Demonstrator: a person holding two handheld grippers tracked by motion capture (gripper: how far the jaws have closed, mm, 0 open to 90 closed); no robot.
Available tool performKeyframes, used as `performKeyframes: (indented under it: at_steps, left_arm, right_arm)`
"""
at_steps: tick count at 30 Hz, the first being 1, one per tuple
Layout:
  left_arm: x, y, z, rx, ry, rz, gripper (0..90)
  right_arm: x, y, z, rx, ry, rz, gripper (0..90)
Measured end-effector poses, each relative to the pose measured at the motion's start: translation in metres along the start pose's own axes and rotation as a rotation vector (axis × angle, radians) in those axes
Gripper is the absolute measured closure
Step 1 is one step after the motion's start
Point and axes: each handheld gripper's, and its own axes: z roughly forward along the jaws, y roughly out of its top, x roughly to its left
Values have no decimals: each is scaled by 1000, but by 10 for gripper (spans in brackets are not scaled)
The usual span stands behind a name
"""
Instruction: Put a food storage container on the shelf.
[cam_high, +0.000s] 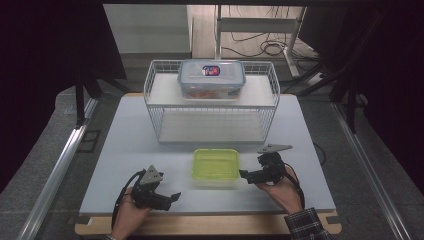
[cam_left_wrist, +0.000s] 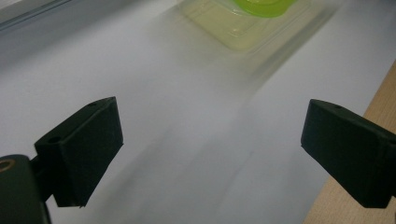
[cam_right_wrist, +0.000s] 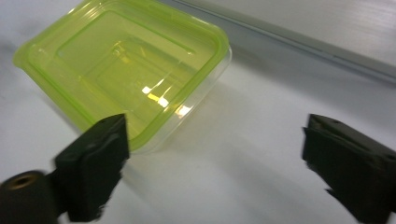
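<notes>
Hands rest low, right gripper (cam_high: 243, 174) jaws apart beside green-lidded box (cam_high: 215, 164).

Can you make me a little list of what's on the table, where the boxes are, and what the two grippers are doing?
Table: white table
Green box: yellow-green lidded container at the front middle, on the table
Rack: white wire rack behind it
Clear box: clear lidded container on the rack's top shelf
Left gripper: open, holding nothing, left of the green box
Right gripper: open, at the green box's right edge, not gripping it
</notes>
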Motion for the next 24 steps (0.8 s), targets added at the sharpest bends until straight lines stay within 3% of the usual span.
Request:
performKeyframes:
  at_steps: [6,12,19,24]
  left_arm:
    - [0,0,0,2,-1,3,54]
    - [0,0,-1,0,-2,4,54]
    - [-1,0,0,0,-1,8,54]
    - [-1,0,0,2,0,12,54]
  right_arm:
    - [-3,5,4,-28,78,74,288]
    - [-11,9,16,-37,136,191,385]
    - [-21,14,33,3,221,321,504]
    - [-26,14,42,34,256,394,643]
